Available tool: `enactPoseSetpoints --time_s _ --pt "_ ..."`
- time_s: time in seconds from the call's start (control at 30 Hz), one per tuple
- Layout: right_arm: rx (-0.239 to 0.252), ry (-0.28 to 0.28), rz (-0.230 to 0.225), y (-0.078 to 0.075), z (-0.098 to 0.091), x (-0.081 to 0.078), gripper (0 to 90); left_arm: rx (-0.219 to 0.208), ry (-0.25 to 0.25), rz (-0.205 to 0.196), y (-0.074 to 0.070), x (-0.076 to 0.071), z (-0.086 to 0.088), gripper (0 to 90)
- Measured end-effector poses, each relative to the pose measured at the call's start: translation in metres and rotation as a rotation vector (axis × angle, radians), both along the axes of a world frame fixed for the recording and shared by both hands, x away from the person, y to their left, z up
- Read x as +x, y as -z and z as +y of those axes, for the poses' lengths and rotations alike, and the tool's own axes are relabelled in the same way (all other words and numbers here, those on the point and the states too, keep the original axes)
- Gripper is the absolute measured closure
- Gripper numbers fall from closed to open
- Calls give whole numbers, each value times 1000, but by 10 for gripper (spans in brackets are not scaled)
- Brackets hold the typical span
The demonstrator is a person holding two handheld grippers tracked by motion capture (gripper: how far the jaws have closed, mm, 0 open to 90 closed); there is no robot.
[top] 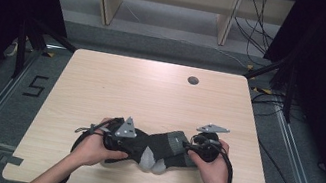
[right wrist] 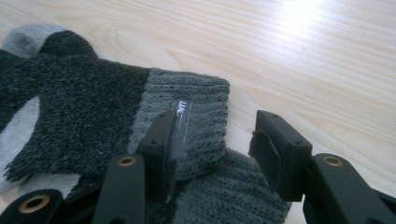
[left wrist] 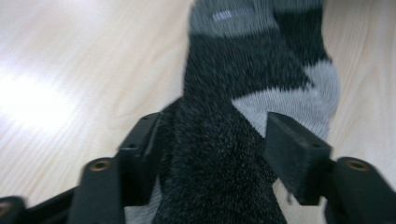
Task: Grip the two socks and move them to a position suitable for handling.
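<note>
- The socks (top: 161, 149), dark with grey cuffs and pale heels, lie in a heap on the near part of the desk (top: 150, 94), between the two claws.
- Left claw (left wrist: 212, 135): spread, jaws standing to either side of a dark sock's foot, pads not pressing on it; the grey heel lies just ahead.
- Right claw (right wrist: 212, 140): spread over the ribbed cuffs (right wrist: 196, 112), one jaw lying on the upper cuff, nothing pinched.
- Judged step: the pair looks to be getting laid out or matched; neither claw has a hold.
- Next move calls for closing on one layer of cloth only, low to the desk, without dragging the other sock.
- Desk: pale wood grain with a cable hole (top: 193, 80) at the far side.
- Beyond: grey floor, wooden frame legs, cables, dark curtains at both sides.
</note>
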State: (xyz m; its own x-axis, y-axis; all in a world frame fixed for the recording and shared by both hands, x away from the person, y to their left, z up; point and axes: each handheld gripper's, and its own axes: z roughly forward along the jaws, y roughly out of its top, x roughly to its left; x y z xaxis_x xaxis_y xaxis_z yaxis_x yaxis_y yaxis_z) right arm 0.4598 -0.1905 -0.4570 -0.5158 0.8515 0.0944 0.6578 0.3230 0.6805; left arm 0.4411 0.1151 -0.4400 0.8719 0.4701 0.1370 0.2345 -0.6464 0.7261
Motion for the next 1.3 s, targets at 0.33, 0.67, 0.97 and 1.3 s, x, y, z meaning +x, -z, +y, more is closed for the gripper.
enactPoseSetpoints --time_s 0.33,0.67,0.97,1.3 --pt "2 1 36 10 9 17 488 -19 -173 104 12 -3 70 444" --pt "-12 -17 48 14 12 20 482 -69 -175 182 22 -10 76 432" --pt "1 -2 121 16 11 19 533 -46 -191 258 45 -16 78 517" --pt "9 10 119 17 10 18 534 -66 -212 271 48 -17 78 570"
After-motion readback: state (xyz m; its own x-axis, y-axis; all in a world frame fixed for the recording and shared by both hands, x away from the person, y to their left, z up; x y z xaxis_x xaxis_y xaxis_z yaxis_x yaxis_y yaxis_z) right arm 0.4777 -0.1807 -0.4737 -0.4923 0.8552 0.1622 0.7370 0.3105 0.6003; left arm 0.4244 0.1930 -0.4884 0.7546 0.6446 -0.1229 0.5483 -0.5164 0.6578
